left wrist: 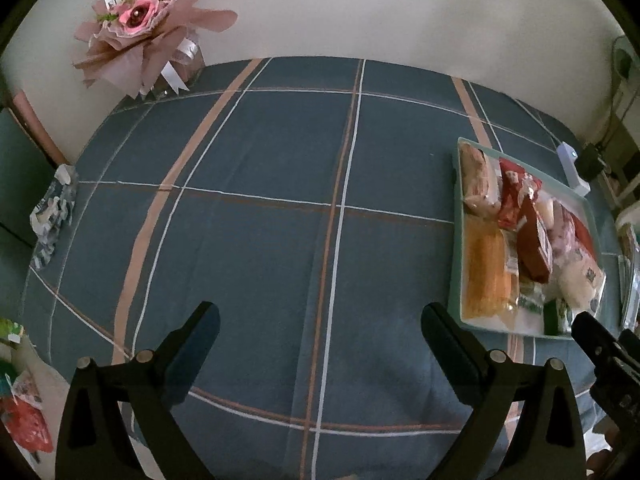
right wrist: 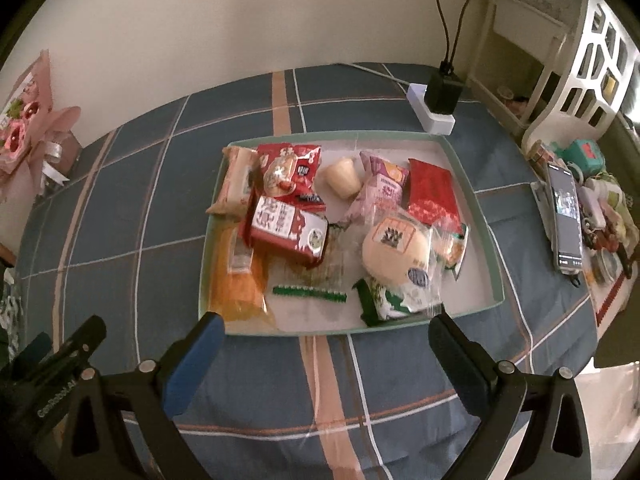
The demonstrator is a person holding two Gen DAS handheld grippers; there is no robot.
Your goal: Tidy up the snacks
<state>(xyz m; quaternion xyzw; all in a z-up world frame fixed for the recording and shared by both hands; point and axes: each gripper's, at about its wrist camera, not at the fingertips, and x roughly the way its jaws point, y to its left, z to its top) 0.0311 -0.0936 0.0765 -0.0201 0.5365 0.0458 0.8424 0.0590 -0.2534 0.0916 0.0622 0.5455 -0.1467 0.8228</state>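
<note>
A pale green tray (right wrist: 478, 200) holds several snack packets on the blue checked tablecloth. Among them are an orange packet (right wrist: 236, 280), a red box (right wrist: 286, 228), a round bun in clear wrap (right wrist: 394, 248), a red packet (right wrist: 432, 190) and a purple packet (right wrist: 382, 188). My right gripper (right wrist: 326, 328) is open and empty just in front of the tray's near edge. The tray also shows at the right of the left wrist view (left wrist: 456, 240). My left gripper (left wrist: 320, 320) is open and empty over bare cloth, left of the tray.
A pink flower bouquet (left wrist: 148, 28) stands at the back left by the wall. A white power strip with a black plug (right wrist: 434, 104) lies behind the tray. A phone (right wrist: 566, 220) and clutter sit at the right. Loose packets (left wrist: 24, 412) lie at the left edge.
</note>
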